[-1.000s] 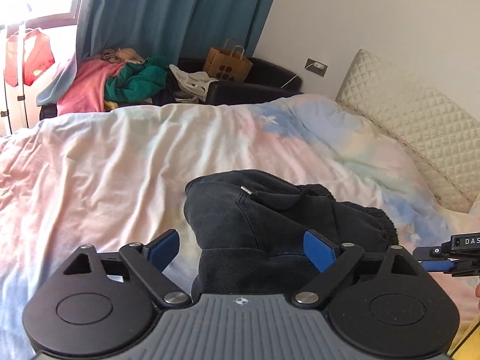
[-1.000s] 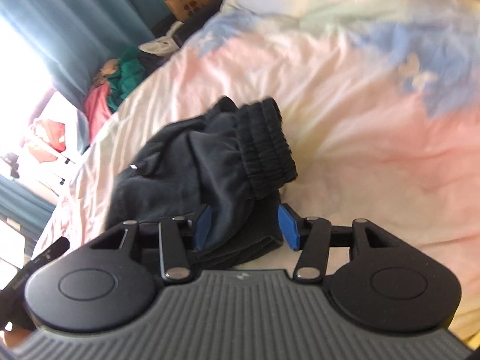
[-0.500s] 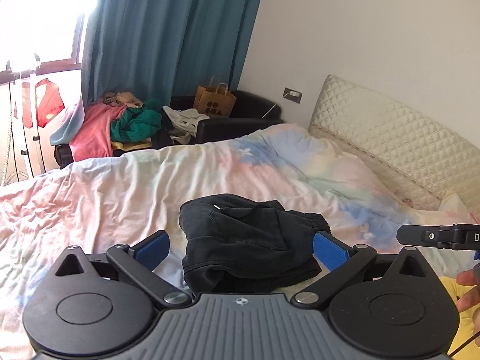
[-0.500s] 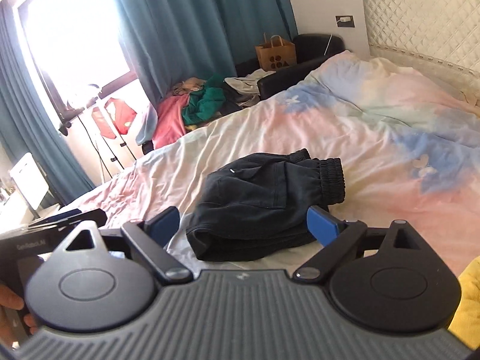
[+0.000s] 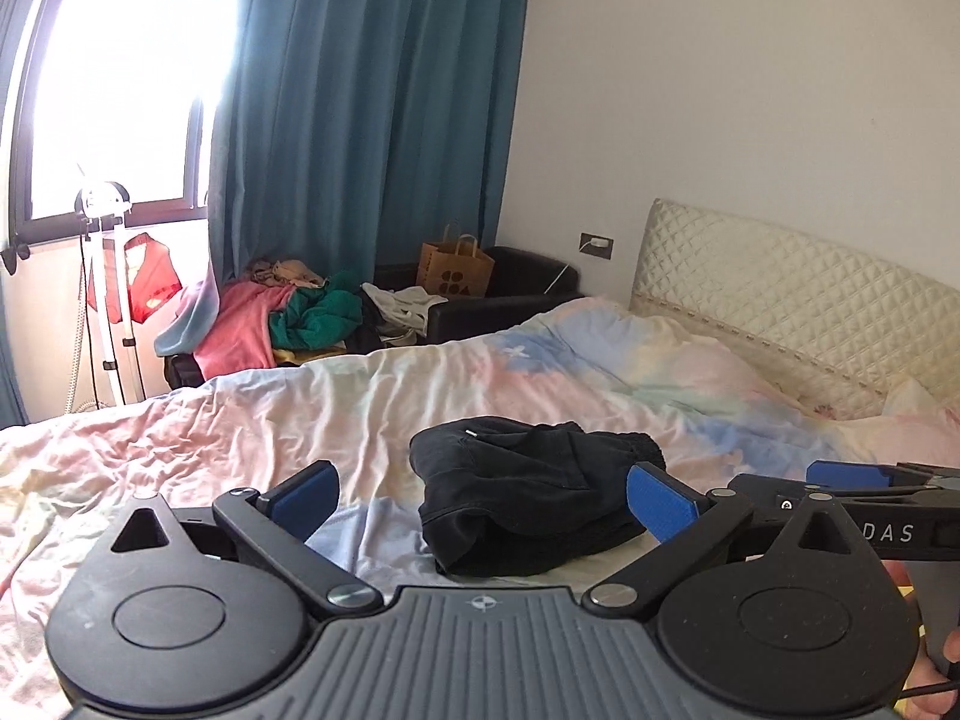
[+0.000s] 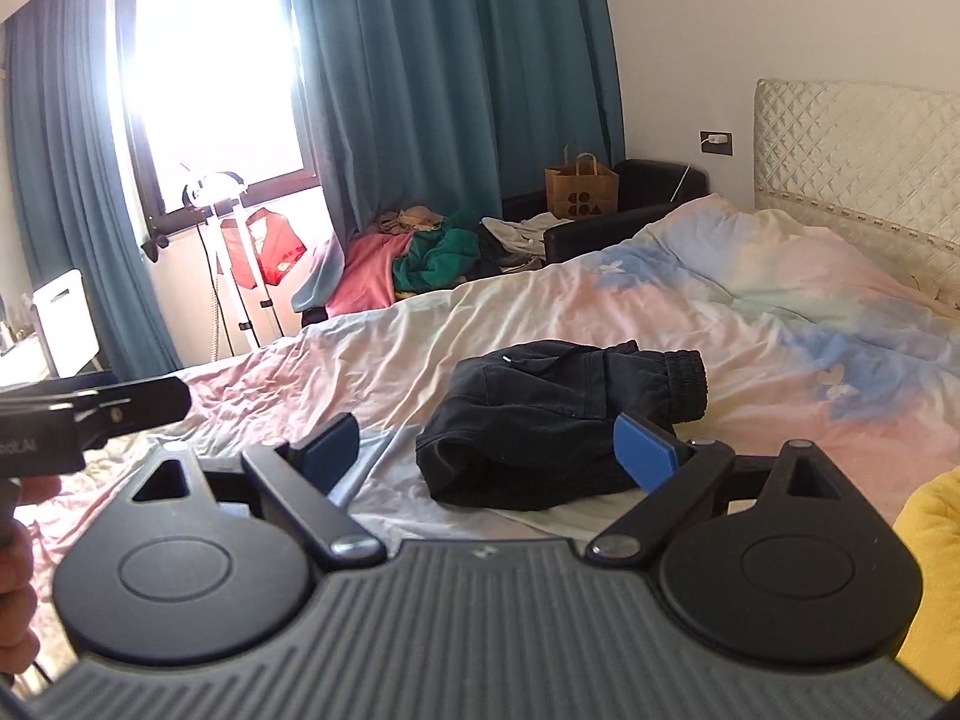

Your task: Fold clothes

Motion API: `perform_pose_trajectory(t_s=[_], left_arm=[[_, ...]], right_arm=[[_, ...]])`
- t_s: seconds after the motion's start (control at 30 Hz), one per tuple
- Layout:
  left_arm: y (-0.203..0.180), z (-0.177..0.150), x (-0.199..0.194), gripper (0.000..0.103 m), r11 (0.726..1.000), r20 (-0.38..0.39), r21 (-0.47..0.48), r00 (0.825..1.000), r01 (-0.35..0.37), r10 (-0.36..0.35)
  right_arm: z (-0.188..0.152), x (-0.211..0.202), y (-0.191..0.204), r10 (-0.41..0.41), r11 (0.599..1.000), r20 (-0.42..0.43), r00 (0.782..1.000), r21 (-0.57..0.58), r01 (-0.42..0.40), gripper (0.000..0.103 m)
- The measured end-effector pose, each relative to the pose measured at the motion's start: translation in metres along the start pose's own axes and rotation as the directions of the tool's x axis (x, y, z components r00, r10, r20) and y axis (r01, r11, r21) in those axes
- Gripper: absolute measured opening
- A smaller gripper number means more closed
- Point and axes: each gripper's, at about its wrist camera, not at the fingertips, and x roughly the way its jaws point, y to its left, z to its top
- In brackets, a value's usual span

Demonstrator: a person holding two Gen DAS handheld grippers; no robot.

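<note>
A black garment (image 5: 528,492) lies folded in a compact bundle on the pastel bed cover (image 5: 360,408); it also shows in the right wrist view (image 6: 558,414), with its elastic cuff to the right. My left gripper (image 5: 480,495) is open and empty, held back from the bundle. My right gripper (image 6: 489,447) is open and empty too, also short of the bundle. Each gripper shows at the edge of the other's view.
A quilted cream headboard (image 5: 804,312) stands at the right. A pile of loose clothes (image 5: 282,324) and a paper bag (image 5: 456,273) lie on a dark sofa beyond the bed. Teal curtains, a window and a white stand are at the back left. Something yellow (image 6: 936,576) is at my right.
Both grippers have pulled back and risen from the black bundle. The right gripper has levelled out and opened wider. The bundle stays on the bed.
</note>
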Motion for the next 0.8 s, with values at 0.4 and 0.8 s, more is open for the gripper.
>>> perform_pose_trajectory(t_s=[0.4, 0.8], left_arm=[[0.014, -0.059, -0.017, 0.103, 0.999, 0.007, 0.005, 0.998, -0.054, 0.054], [0.026, -0.08, -0.017, 0.103, 0.998, -0.002, 0.029, 0.999, -0.047, 0.047]], right_arm=[[-0.053, -0.012, 0.04, -0.052, 0.998, 0.055, 0.997, -0.035, 0.054, 0.094], [-0.07, -0.019, 0.057, -0.092, 0.992, 0.119, 0.989, -0.073, 0.101, 0.094]])
